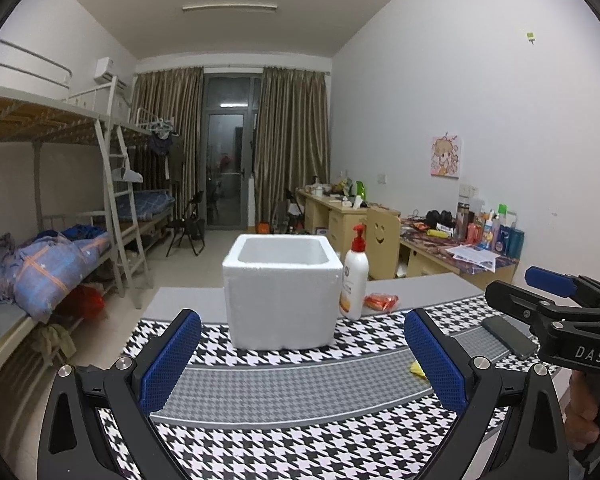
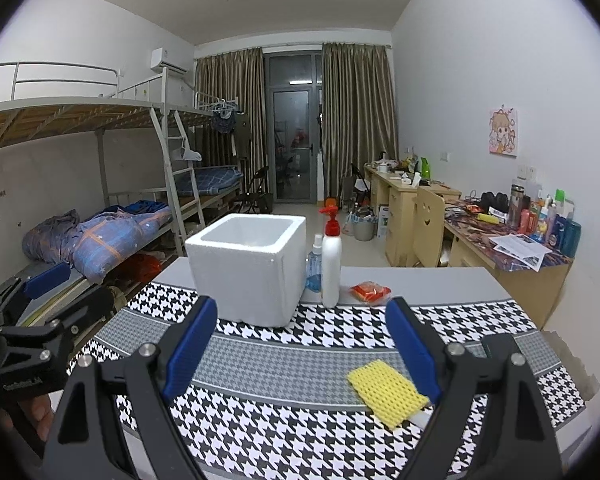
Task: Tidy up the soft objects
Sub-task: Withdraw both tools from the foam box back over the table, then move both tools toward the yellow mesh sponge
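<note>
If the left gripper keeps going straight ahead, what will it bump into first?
Probably the white foam box. It stands on the houndstooth mat straight ahead of the open left gripper, with only bare mat between them, though depth is hard to judge.

Foam box [image 2: 246, 270] sat mid-desk [image 2: 440, 280] ahead of you; pump bottle [image 2: 331, 260] just right of it, spray bottle [image 2: 314, 266] behind, packet [image 2: 370, 292] farther right, mesh sleeve [image 2: 386, 392] nearest you.

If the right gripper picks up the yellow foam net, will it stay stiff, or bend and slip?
The yellow foam net looks like thin open mesh lying flat on the checked cloth, so it will probably flop and squash between the jaws. It seems very light. Its holes should give grip, so slipping seems unlikely.
</note>
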Available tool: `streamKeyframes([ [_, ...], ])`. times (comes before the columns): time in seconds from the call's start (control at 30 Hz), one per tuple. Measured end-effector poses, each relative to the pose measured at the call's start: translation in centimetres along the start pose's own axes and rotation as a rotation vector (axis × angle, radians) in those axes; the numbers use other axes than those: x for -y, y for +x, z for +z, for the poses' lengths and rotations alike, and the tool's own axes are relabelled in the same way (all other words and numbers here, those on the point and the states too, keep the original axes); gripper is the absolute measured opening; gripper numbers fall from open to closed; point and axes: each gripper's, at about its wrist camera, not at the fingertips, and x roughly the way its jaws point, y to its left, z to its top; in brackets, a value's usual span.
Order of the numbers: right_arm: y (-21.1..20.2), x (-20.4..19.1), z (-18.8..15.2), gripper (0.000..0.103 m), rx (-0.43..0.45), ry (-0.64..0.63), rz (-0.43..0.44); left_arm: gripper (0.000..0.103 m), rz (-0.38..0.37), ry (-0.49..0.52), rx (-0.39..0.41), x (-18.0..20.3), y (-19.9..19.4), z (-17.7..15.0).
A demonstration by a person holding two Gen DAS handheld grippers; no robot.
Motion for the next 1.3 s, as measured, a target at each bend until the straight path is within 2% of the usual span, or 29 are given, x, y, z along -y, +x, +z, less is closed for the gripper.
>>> streamKeyframes([
  [0.3, 0.2, 0.3, -1.6, 0.089, -0.014, 0.015, -0.015, 0.102, -0.041, -0.002, -0.014, 0.8, 0.1, -1.3],
  [0.57, -0.7, 1.2, -2.5, 0.089, 0.015, 0.037, -0.038, 0.102, -0.068, -0.021, -0.024, 1.5, 0.6, -2.2],
  [0.8, -0.3, 2.9, -3.1, 0.089, -0.004, 0.057, -0.087, 0.102, -0.1, -0.012, -0.05, 2.7, 1.7, -3.1],
  [0.9, -0.2, 3.7, -3.6, 0.089, -0.018, 0.08, -0.077, 0.102, -0.121, -0.016, -0.048, 3.0, 1.9, -3.2],
  [1.3, -1.2, 7.2, -5.3, 0.089, -0.042, 0.11, -0.174, 0.102, -0.183, 0.006, -0.106, 6.2, 3.8, -4.0],
])
